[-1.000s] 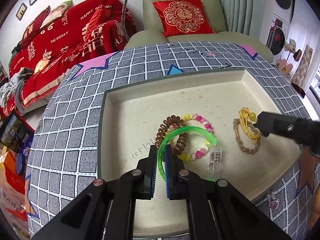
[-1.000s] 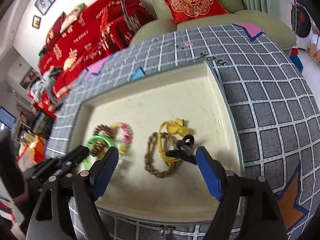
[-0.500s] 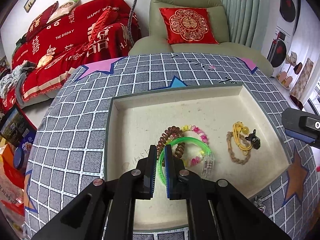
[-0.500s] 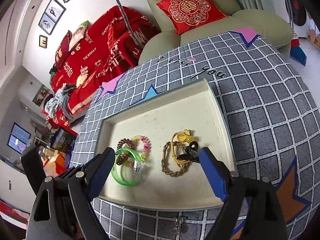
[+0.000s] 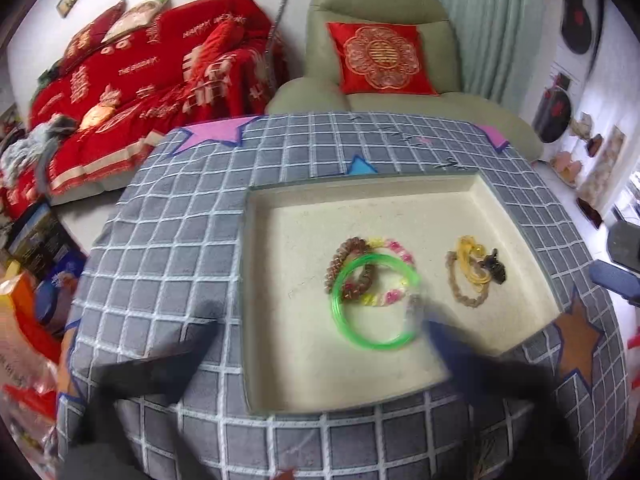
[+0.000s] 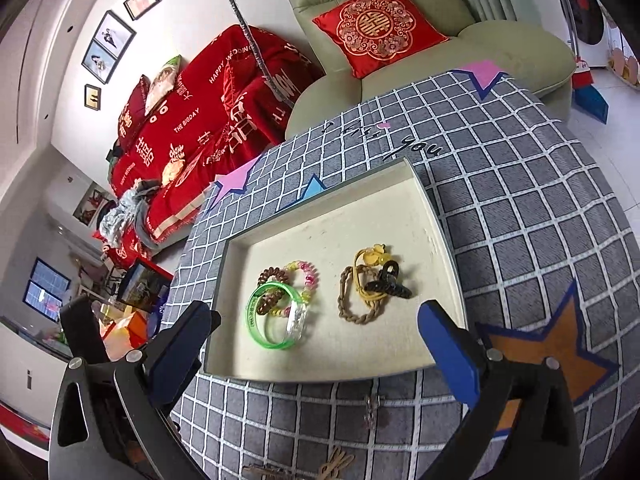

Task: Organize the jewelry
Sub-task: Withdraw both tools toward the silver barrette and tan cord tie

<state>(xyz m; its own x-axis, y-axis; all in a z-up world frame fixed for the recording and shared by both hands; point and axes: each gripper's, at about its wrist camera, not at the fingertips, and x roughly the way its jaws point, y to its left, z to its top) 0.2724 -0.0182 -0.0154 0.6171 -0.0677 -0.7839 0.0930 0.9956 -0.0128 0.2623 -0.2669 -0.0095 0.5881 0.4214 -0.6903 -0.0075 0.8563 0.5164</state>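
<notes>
Both grippers spreading, nothing between the pads: left gripper [image 5: 320, 344] blurred at lower frame of its own view, jaws opening wide, clear of the green bangle [image 5: 374, 301]; right gripper [image 6: 312, 344] likewise opening, blue pads either side of the tray's near rim, empty. Cream tray [image 6: 320, 368] sits on a grey checked tablecloth [image 6: 520, 220], centre frame. Left cluster in tray: green bangle overlapping a brown coil hair tie [image 6: 269, 276] and a pink-yellow bead bracelet [image 6: 308, 276]. Right cluster, well apart: braided tan bracelet [image 6: 352, 312], yellow cord [image 6: 370, 258], black hair claw [image 6: 390, 286] lying on top.
</notes>
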